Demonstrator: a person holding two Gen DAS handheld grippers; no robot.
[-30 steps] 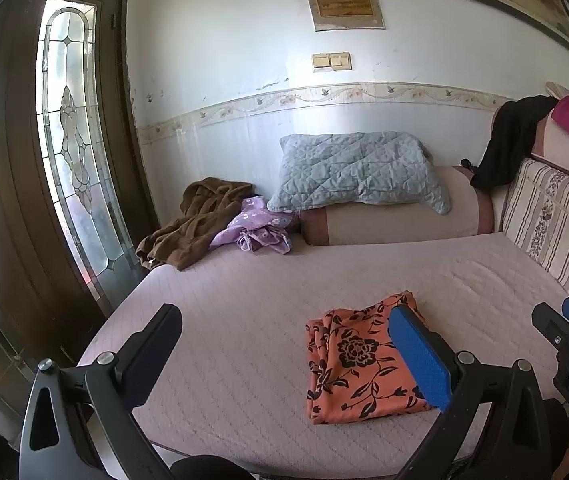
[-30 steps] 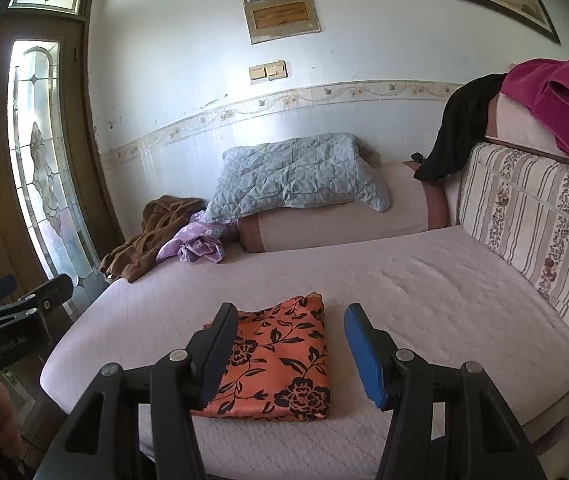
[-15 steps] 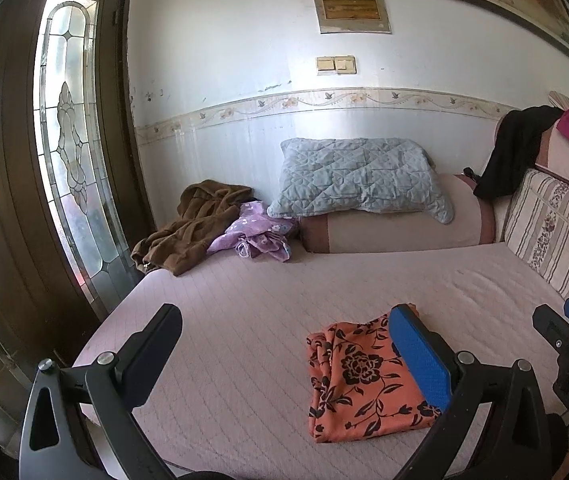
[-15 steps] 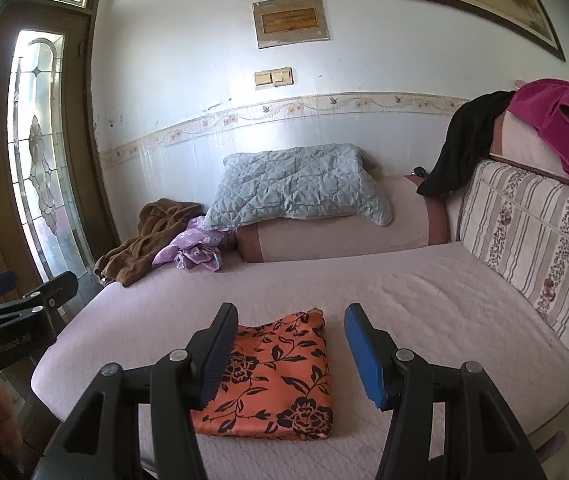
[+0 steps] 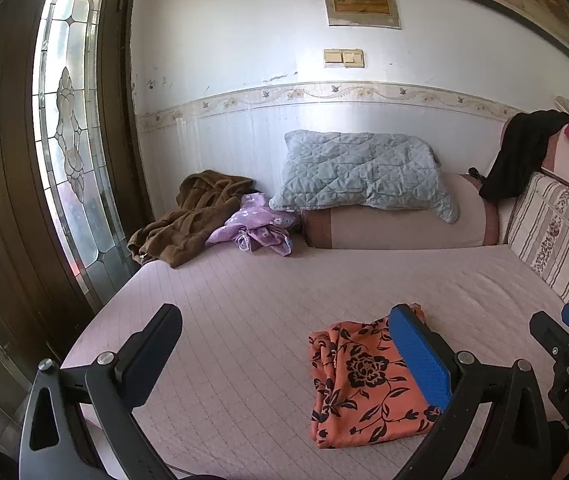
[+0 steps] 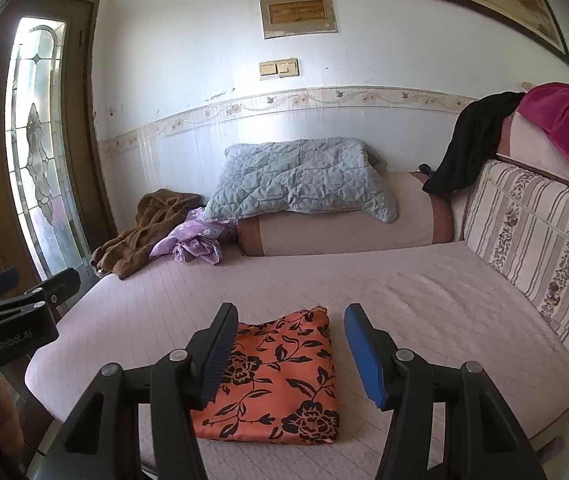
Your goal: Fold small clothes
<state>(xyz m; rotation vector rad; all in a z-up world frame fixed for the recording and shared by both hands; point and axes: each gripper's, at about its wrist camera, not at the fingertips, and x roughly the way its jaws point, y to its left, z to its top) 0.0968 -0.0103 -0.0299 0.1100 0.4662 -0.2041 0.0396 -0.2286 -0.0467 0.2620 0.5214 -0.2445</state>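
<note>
Orange floral garment [image 6: 280,380] lies flat on the bed [image 6: 424,300], directly below and just ahead of the right gripper [image 6: 290,354], framed between its two fingers without touching either. In the left wrist view the same garment [image 5: 360,384] sits to the right of the left gripper [image 5: 284,356], partly hidden behind that gripper's blue finger.

Task status, as a judgement: the garment forms a compact, layered rectangle with a squared near edge, so its folding appears complete or nearly so. Remaining work is probably the purple garment [image 6: 192,242] and the brown garment [image 6: 144,232], both crumpled well ahead and to the left of the right gripper, near the quilted pillow [image 6: 296,180].

Orientation: the garment's long axis runs away from the right gripper toward the pillow, roughly parallel to the fingers. Its far edge carries a small raised corner; the near edge faces the gripper.

Gripper state: both grippers are released, jaws spread wide, grasping nothing. The left gripper hangs apart from the cloth.
</note>
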